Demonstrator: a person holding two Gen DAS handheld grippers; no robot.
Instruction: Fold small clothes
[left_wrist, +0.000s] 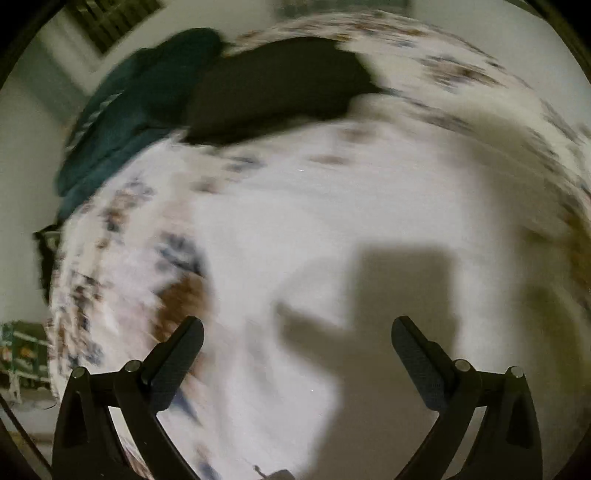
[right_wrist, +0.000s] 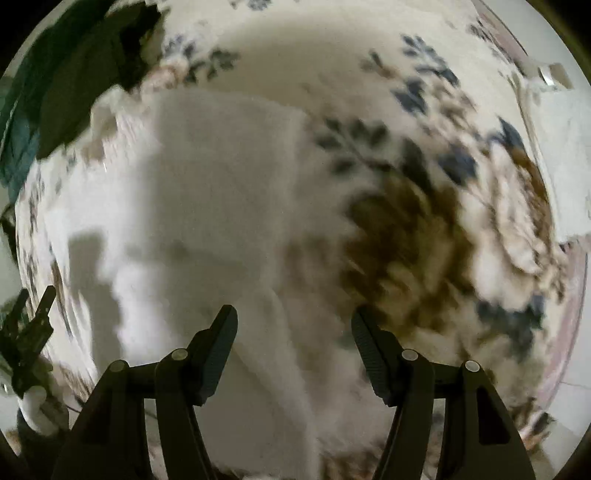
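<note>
The right gripper (right_wrist: 294, 325) hangs just above a white garment (right_wrist: 221, 192) spread on the floral bedsheet (right_wrist: 424, 206). Its jaws stand wide apart with nothing between them, and they do not seem to touch the cloth. The garment's right edge runs up from between the fingers and away from the camera, so its long axis lies roughly along the direction the gripper faces — the nearest hem or fold sits right under the fingertips. That makes this hand the nearer one to a clean edge.

The left gripper (left_wrist: 297, 332) is also spread wide and empty, hovering over a pale stretch that is probably the same white garment (left_wrist: 332, 206), though motion blur leaves the border between cloth and bedsheet (left_wrist: 110, 258) hard to pick out. Its own shadow falls on the surface just ahead of the fingers.

Farther off, at the bed's far left corner, a black garment (left_wrist: 273, 88) lies beside a teal one (left_wrist: 122, 129) — touching or overlapping, well apart from both grippers.
</note>
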